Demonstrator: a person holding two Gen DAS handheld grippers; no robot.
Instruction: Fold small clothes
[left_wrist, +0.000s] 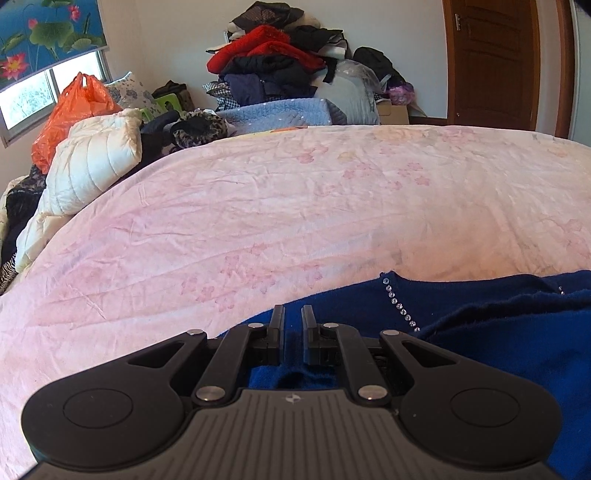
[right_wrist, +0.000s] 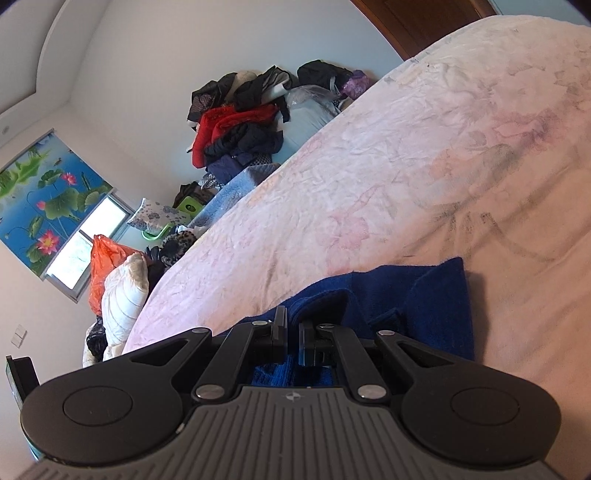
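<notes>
Left wrist view
Left gripper: jaws nearly together, blue cloth between them; whether they pinch it, cannot tell.
Sweater: dark blue, rhinestone-trimmed, lying on the pink bedspread, under and right of the tool.

Right wrist view
Right gripper: jaws nearly together above a sweater fold.
Writing: only a small emblem on the grey body.

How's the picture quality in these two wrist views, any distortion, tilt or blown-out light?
Left wrist view: daylight, sharp, the fisheye bows the pink bedspread into a dome, and the window is washed out. Right wrist view: same bowing, the horizon tilts steeply, and the blue garment stays crisp.
</notes>
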